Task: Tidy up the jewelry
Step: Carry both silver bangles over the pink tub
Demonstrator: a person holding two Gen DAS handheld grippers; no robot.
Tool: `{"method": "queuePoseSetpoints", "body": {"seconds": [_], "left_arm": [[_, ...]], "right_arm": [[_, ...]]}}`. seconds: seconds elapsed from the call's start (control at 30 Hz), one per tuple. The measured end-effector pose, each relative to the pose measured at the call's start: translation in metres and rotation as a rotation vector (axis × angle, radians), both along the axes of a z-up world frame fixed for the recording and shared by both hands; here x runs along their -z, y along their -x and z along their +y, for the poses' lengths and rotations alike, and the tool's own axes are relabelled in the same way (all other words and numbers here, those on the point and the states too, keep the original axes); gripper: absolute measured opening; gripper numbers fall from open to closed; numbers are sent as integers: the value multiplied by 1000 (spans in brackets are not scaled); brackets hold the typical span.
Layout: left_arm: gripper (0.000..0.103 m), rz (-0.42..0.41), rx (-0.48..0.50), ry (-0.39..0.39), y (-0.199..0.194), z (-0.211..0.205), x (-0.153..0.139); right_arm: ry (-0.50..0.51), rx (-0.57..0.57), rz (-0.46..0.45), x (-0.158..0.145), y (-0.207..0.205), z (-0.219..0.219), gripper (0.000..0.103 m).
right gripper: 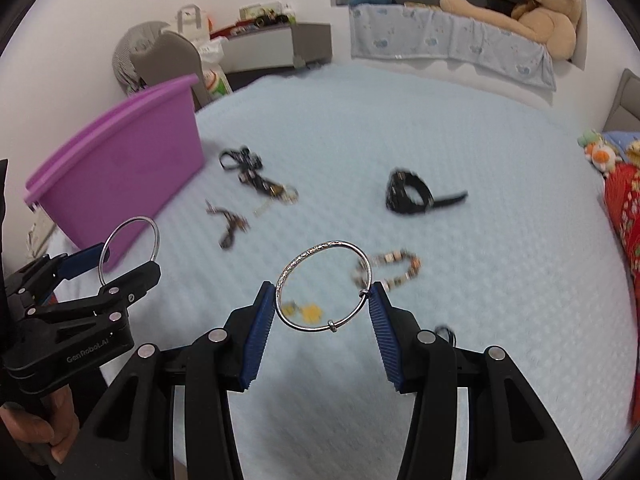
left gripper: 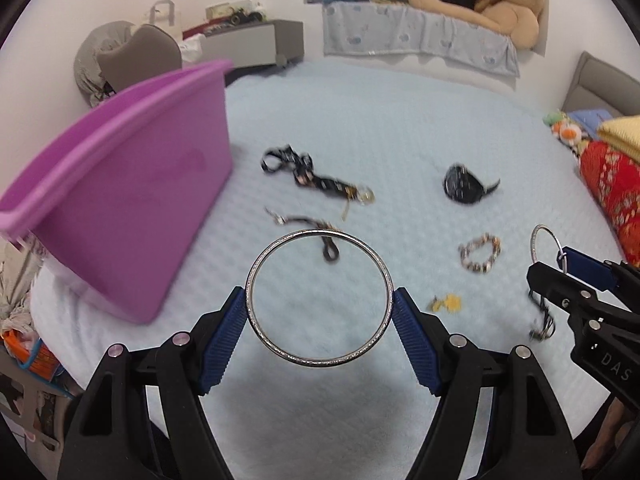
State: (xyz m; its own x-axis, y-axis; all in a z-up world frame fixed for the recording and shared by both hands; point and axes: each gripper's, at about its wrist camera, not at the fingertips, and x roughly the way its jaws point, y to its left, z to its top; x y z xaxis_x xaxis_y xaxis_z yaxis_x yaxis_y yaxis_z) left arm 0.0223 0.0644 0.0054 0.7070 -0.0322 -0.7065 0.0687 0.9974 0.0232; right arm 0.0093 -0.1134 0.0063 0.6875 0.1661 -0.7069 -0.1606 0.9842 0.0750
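The left gripper held a large silver bangle pinched across its width between its blue fingers, clear above the pale blue bed. The right gripper held a smaller silver bangle the same way, its fingers pressed against the ring's two sides. The purple tub stood on the bed's left edge, and it serves here as the landmark; nothing of its inside showed, so what it already contained could not be told. Judging by the scene, the sorting was at an early stage, with two pieces lifted and neither yet set down anywhere. Much remained loose on the bed: a black strap with a metal clasp just right of the tub, a thin dark chain nearer the camera than that, a black watch well to the tub's right, a beaded bracelet further right and nearer, and a small yellow piece near the bracelet. A dark tangle lay beyond that, too blurred to name. If the tub was the goal, both bangles had to travel left toward it.
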Motion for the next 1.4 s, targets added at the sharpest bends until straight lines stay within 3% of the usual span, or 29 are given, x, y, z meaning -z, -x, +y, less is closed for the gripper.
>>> {"method": "queuePoseSetpoints", "body": {"seconds": [0.37, 0.83, 1.03, 1.4], "left_arm": [[71, -117, -108, -13, -13, 52, -71], [71, -152, -274, -22, -40, 161, -113], [71, -160, -339, -7, -50, 204, -117], [71, -90, -419, 26, -80, 264, -98]], "right_arm": [[-34, -134, -98, -61, -32, 55, 47], [-54, -354, -174, -121, -89, 178, 47], [-56, -431, -158, -125, -114, 233, 47], [-51, -522, -36, -102, -166, 312, 47]]}}
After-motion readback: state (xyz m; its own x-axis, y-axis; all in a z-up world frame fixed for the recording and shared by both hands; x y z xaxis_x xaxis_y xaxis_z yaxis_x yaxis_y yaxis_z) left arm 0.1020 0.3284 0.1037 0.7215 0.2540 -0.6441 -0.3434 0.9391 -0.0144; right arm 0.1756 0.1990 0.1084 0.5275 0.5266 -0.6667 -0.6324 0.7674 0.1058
